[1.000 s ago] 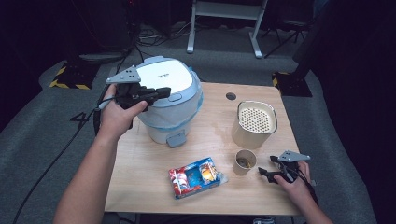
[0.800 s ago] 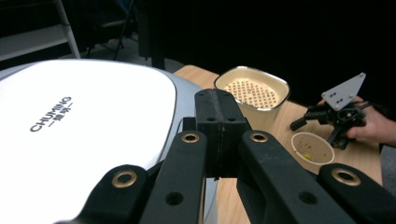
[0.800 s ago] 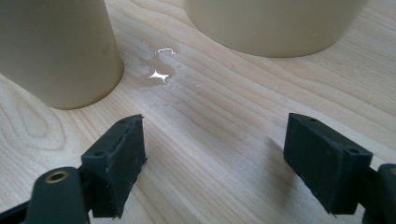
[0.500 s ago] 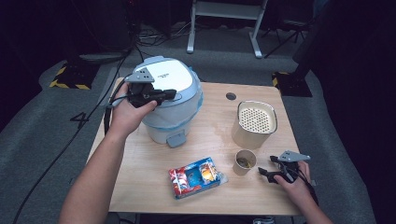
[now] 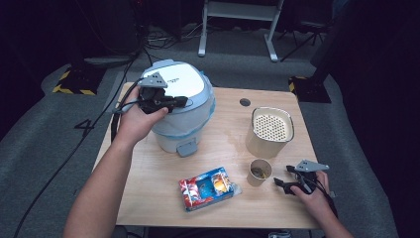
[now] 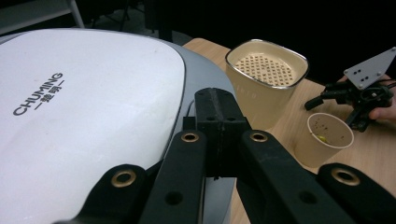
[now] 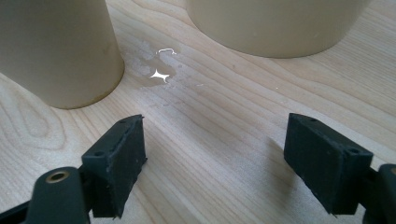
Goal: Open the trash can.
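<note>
Left gripper (image 5: 181, 101): we see it held over the lid of the cooker, near the lid's left edge; its jaws are pressed together with nothing between them, as the left gripper view shows.

Cooker: the round white and pale blue rice cooker (image 5: 184, 106) stands at the back left of the light wooden table (image 5: 148, 188); in the left gripper view its white lid with the word CHUMING lies directly under and to the left of the jaws. We cannot tell whether the jaws touch the lid.

Packet: a flat red and blue snack packet (image 5: 208, 187) lies in front of the cooker, near the front edge.

Paper cup: a small beige paper cup (image 5: 260, 171) stands just beside the right gripper, with some small bits inside.

Beige container: a tall beige container with a perforated insert (image 5: 270, 131) stands behind the paper cup.

Wet spot: a small shiny wet spot (image 7: 156, 65) lies on the wood between cup and container.

Right gripper (image 5: 283, 183): we see it low at the front right; its jaws stand wide apart and hold nothing, pointing at the gap between cup and container.
</note>
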Tool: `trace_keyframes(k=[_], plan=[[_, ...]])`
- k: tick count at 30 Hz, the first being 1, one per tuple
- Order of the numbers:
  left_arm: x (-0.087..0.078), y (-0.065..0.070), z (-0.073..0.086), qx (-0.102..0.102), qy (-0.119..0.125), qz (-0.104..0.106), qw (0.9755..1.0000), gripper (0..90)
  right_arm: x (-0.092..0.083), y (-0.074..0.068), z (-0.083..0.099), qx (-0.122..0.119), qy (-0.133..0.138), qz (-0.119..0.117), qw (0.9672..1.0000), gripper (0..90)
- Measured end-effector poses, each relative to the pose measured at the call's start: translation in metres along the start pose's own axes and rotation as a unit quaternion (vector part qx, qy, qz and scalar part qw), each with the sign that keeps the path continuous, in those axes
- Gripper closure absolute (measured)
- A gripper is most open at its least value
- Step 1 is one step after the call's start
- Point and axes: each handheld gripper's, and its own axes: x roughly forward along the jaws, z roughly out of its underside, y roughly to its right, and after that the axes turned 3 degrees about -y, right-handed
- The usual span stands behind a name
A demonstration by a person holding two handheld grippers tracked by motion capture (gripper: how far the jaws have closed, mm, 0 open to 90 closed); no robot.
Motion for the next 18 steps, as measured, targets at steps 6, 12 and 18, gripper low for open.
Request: trace_keyframes(k=[6, 12, 18], plan=[[0.0013, 0.0008, 0.0004, -0.001, 0.0, 0.002, 1.0, 90.0, 0.0, 0.0001, 0.0, 0.0, 0.0, 0.0, 1.0, 20.8], [0.0017, 0.0036, -0.001, 0.009, -0.007, -0.005, 0.9999, 90.0, 0.0, 0.0001, 0.0, 0.0, 0.0, 0.0, 1.0, 20.8], [0.0035, 0.0056, -0.0011, 0.012, -0.009, -0.002, 0.9999, 90.0, 0.0, 0.0001, 0.0, 0.0, 0.0, 0.0, 1.0, 20.8]])
